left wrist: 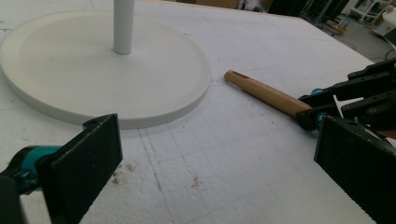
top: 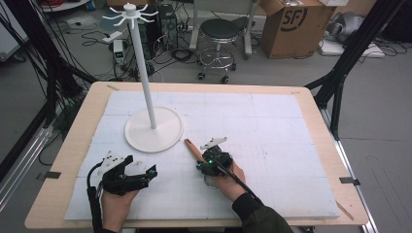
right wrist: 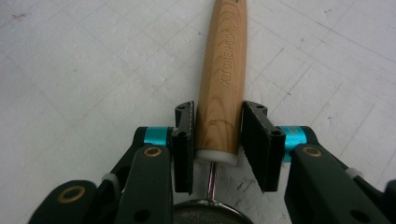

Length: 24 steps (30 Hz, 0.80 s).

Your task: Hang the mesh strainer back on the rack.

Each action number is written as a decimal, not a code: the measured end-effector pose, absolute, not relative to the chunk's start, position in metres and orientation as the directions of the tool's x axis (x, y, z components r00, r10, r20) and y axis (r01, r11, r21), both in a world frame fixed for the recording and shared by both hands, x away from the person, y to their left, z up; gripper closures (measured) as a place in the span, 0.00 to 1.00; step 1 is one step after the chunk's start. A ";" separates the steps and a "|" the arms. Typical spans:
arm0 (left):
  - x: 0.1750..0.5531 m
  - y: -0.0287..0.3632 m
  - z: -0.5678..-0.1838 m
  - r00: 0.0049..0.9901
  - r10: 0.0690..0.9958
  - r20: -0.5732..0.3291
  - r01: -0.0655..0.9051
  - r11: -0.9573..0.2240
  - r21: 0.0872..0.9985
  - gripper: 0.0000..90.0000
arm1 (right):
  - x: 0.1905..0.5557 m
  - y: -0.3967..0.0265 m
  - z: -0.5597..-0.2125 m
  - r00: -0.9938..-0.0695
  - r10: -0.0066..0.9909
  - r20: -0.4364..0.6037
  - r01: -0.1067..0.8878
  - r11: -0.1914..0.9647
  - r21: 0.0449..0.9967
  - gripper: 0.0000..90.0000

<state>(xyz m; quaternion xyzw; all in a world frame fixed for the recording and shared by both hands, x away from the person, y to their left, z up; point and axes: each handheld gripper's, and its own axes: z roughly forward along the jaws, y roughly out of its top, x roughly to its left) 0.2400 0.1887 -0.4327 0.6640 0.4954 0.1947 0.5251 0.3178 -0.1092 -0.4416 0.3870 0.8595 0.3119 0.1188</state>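
A utensil with a wooden handle lies on the white foam board, its free end pointing toward the white stand's round base. The handle reads KITCHENTOOL, and a metal stem leads back to a round metal head under the gripper. My right gripper straddles the handle's lower end, with both pads lying against its sides. In the left gripper view that same right gripper sits on the handle. My left gripper rests on the board to the left, jaws wide apart and nothing between them.
The stand's pole rises to a crown of hooks. The foam board covers a wooden table. Beyond the table stand a stool, a cardboard box and floor cables.
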 end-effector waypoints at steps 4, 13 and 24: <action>0.240 0.190 -0.433 0.428 0.863 -0.269 0.455 0.052 0.889 0.02 | 0.324 -0.115 -0.440 -0.677 0.730 0.096 0.615 0.488 0.619 0.76; 0.240 0.191 -0.432 0.429 0.862 -0.269 0.450 0.054 0.891 0.02 | 0.336 -0.121 -0.437 -0.684 0.705 0.187 0.659 0.486 0.575 0.77; 0.240 0.189 -0.432 0.434 0.862 -0.262 0.451 0.043 0.891 0.02 | 0.332 -0.108 -0.433 -0.707 0.703 0.075 0.624 0.569 0.536 0.77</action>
